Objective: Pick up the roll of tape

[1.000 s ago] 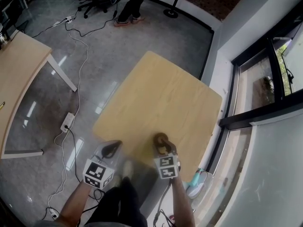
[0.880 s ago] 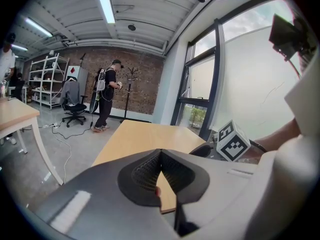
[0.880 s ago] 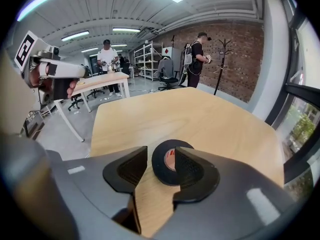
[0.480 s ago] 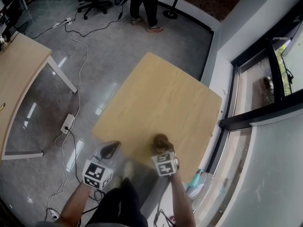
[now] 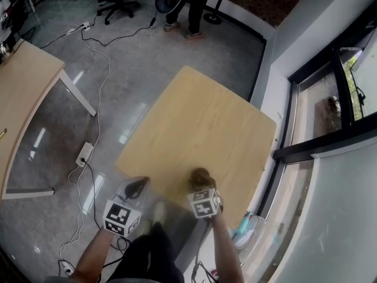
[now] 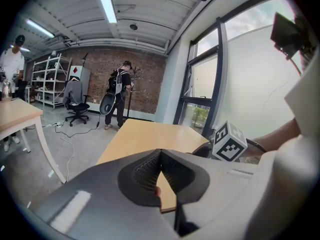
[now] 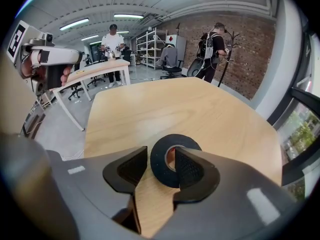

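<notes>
Right gripper view is showing the right hand-held gripper [image 7: 161,154], gripping nothing yet, closing wide jaws astride one wall of the roll of tape [image 7: 176,139] lying near the edge of the worktop [image 7: 190,104], risking shoving it off.

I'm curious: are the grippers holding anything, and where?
Nothing yet. On the right gripper, closing jaws straddle one side of the tape roll, one in its hole.

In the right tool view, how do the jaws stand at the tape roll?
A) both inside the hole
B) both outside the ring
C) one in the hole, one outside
C: the right tool has closing jaws astride the wall of the tape roll, one in the hole, one outside.
</notes>
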Demonstrator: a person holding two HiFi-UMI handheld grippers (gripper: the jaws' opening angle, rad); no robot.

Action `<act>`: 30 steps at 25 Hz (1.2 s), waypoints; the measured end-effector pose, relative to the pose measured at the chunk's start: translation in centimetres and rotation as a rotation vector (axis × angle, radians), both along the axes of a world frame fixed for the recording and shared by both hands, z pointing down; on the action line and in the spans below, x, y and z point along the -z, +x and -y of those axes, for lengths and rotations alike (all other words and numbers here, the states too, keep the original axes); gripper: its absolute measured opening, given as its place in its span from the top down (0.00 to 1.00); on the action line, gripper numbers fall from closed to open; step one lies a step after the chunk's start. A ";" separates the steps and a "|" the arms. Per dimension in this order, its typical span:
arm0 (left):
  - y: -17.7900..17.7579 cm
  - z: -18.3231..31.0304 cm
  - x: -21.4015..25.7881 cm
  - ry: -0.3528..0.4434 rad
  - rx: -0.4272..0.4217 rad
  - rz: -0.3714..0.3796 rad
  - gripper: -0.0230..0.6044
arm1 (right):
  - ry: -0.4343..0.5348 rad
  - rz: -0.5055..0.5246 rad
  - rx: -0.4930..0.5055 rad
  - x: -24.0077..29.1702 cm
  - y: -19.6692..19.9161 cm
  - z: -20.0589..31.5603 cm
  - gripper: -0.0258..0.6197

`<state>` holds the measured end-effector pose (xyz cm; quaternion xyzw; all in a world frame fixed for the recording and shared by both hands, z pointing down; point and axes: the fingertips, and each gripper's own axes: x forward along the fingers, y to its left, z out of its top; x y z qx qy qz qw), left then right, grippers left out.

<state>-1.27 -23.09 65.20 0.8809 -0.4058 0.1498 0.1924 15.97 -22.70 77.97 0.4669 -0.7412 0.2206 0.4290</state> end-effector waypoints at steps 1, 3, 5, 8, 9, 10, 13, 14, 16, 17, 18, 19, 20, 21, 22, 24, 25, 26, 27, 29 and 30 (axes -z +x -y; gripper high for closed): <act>0.0 0.0 0.0 -0.001 0.000 0.001 0.96 | 0.001 -0.003 0.001 0.0 0.0 0.0 0.67; 0.1 -0.1 0.0 -0.002 0.000 0.002 0.96 | 0.001 -0.013 0.004 -0.1 0.2 -0.1 0.68; 0.1 -0.3 0.0 -0.002 0.001 0.002 0.96 | 0.002 -0.025 0.008 -0.2 0.3 -0.1 0.70; -0.1 -0.3 0.0 -0.003 0.001 0.006 0.96 | 0.002 -0.034 0.015 -0.2 0.2 -0.1 0.71; -0.1 -0.3 0.1 -0.003 0.000 0.006 0.96 | 0.001 -0.035 0.016 -0.1 0.2 0.0 0.71; -0.1 -0.3 0.2 -0.003 0.000 0.006 0.96 | 0.000 -0.036 0.017 -0.1 0.2 0.0 0.72; 0.1 -0.4 0.3 -0.003 0.000 0.004 0.96 | 0.001 -0.039 0.018 -0.1 0.2 -0.1 0.72; 0.1 -0.4 0.4 -0.001 -0.001 0.004 0.96 | 0.002 -0.039 0.019 -0.1 0.2 -0.1 0.72; 0.2 -0.4 0.6 0.002 -0.002 0.005 0.96 | 0.006 -0.038 0.021 -0.1 0.1 -0.2 0.73; 0.2 -0.4 0.6 0.003 -0.002 0.005 0.96 | 0.008 -0.036 0.020 -0.1 0.2 -0.2 0.73; 0.2 -0.4 0.7 0.004 -0.002 0.005 0.96 | 0.011 -0.032 0.018 0.0 0.2 -0.3 0.73; 0.2 -0.3 0.8 0.006 -0.001 0.005 0.96 | 0.014 -0.027 0.015 0.1 0.3 -0.3 0.73; 0.2 -0.3 0.9 0.009 0.000 0.005 0.96 | 0.017 -0.022 0.011 0.2 0.4 -0.3 0.73; 0.2 -0.3 1.0 0.012 0.001 0.005 0.96 | 0.023 -0.019 0.007 0.4 0.5 -0.2 0.73; 0.2 -0.3 1.1 0.014 0.002 0.004 0.96 | 0.029 -0.016 0.003 0.6 0.6 -0.1 0.74; 0.3 -0.3 1.3 0.015 0.003 0.003 0.96 | 0.045 -0.014 -0.002 1.1 0.8 0.1 0.74; 0.4 -0.3 1.3 0.016 0.002 0.002 0.96 | 0.054 -0.012 -0.004 1.4 0.9 0.3 0.74; 0.4 -0.3 1.4 0.016 0.002 0.000 0.96 | 0.064 -0.011 -0.007 1.7 1.0 0.4 0.74; 0.5 -0.3 1.6 0.017 0.001 -0.003 0.96 | 0.075 -0.008 -0.011 2.1 1.1 0.4 0.74; 0.8 -0.4 1.9 0.022 -0.001 -0.005 0.96 | 0.109 0.001 -0.024 2.9 1.5 0.7 0.74; 0.9 -0.4 2.0 0.025 -0.002 -0.006 0.96 | 0.130 0.008 -0.033 3.4 1.7 0.9 0.74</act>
